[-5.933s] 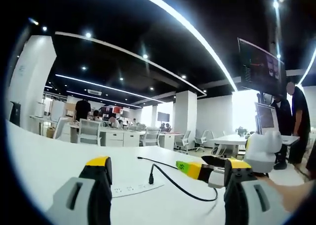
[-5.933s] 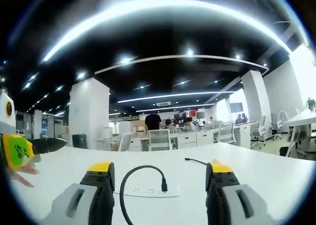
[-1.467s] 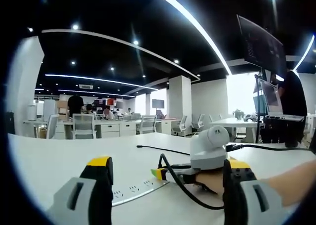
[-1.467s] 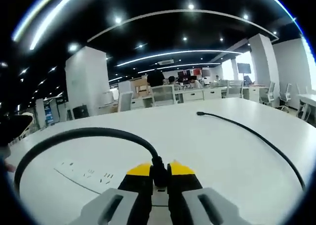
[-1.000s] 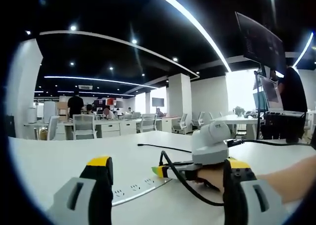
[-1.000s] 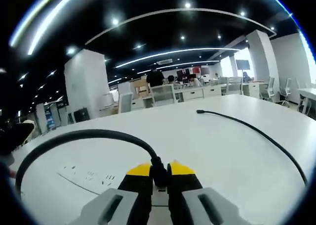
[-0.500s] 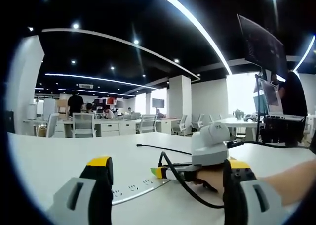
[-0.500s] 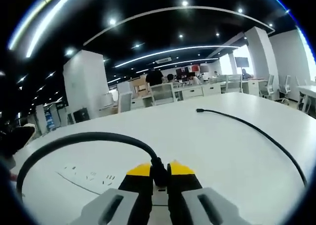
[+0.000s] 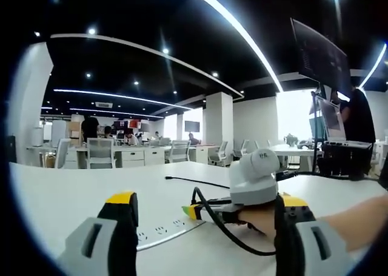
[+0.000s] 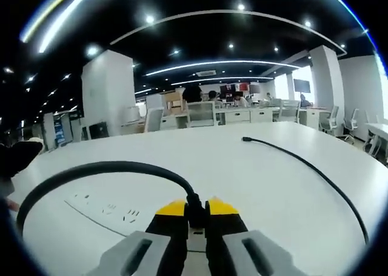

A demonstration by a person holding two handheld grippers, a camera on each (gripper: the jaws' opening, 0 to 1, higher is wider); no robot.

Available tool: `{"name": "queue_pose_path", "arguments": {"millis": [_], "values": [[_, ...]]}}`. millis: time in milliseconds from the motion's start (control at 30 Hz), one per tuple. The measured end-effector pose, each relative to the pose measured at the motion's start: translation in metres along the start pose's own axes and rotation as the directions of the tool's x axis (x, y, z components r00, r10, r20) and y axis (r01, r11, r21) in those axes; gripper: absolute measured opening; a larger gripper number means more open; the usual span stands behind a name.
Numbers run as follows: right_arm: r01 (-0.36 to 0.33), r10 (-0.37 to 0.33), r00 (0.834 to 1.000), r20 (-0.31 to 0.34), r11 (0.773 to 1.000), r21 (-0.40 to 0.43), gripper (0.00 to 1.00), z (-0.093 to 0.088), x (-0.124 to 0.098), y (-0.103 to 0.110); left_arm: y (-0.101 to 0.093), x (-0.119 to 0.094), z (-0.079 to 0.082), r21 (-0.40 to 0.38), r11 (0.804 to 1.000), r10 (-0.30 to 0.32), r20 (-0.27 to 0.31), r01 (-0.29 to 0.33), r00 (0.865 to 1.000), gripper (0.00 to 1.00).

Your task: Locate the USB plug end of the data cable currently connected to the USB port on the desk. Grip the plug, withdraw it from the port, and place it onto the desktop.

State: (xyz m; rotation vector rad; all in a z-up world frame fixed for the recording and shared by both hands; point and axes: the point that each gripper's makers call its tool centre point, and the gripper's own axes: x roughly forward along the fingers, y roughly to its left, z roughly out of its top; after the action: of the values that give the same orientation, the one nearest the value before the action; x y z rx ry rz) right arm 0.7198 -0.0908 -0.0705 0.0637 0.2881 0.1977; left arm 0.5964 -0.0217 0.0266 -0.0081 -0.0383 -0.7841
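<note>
My right gripper is shut on the black USB plug, yellow tips pressed against both its sides. From the plug the black cable arcs up and left, over the white power strip lying on the white desk. The cable's free end rests farther back. In the left gripper view, my left gripper hangs open over the desk, and the right gripper holds the plug at the end of the strip. I cannot tell whether the plug sits in the port.
A hand holds the right gripper from the right side. A person stands by a screen on a stand at the right. Rows of office desks and chairs lie beyond the desk's far edge.
The right gripper stays shut on the plug. Both views have shifted slightly with the hands; the strip and the cable loop lie much as before.
</note>
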Motion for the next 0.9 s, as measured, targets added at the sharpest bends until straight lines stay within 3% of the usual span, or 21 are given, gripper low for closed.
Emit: {"name": "queue_pose_path", "arguments": {"millis": [133,200,267,300,400,433,500,600,700,900], "values": [[0.003,-0.003,1.0,-0.014,1.0,-0.025,0.1,0.002,0.001,-0.002,0.001,0.0,-0.001,0.01,1.0,0.003,-0.006,-0.003,1.0,0.93],[-0.019,0.02,0.999,-0.025,0.999,0.04,0.1,0.001,0.002,-0.001,0.002,0.001,0.0,0.014,1.0,0.007,-0.005,-0.007,1.0,0.92],[-0.05,0.056,0.998,-0.025,0.978,0.203,0.11,0.0,0.005,-0.008,0.003,0.002,0.002,0.013,1.0,0.012,0.005,-0.012,1.0,0.92],[-0.064,0.07,0.997,-0.018,0.969,0.238,0.11,0.001,0.004,-0.009,0.003,0.002,0.002,0.011,1.0,0.013,0.007,-0.013,1.0,0.92],[-0.041,0.045,0.999,-0.022,0.981,0.187,0.11,0.002,0.004,-0.012,0.003,0.004,0.003,0.008,1.0,0.015,0.008,-0.015,1.0,0.92],[-0.015,0.017,1.0,-0.024,0.995,0.094,0.1,0.003,0.005,-0.012,0.004,0.005,0.003,0.01,1.0,0.016,0.008,-0.017,1.0,0.92],[0.038,-0.041,0.998,-0.037,0.994,-0.099,0.1,0.002,0.001,-0.006,0.004,0.006,0.003,0.008,1.0,0.019,0.011,-0.019,1.0,0.92],[0.042,-0.043,0.999,-0.031,0.998,-0.055,0.1,0.002,0.001,-0.006,0.006,0.006,0.004,0.021,1.0,0.023,0.011,-0.024,1.0,0.92],[0.08,-0.085,0.996,-0.034,0.989,-0.121,0.1,0.003,0.001,-0.005,0.011,0.005,0.009,0.024,0.999,0.035,0.026,-0.035,0.999,0.92],[0.069,-0.073,0.997,-0.035,0.992,-0.106,0.09,0.002,-0.001,-0.005,0.016,0.005,0.011,-0.01,0.998,0.059,0.03,-0.058,0.998,0.87]]}}
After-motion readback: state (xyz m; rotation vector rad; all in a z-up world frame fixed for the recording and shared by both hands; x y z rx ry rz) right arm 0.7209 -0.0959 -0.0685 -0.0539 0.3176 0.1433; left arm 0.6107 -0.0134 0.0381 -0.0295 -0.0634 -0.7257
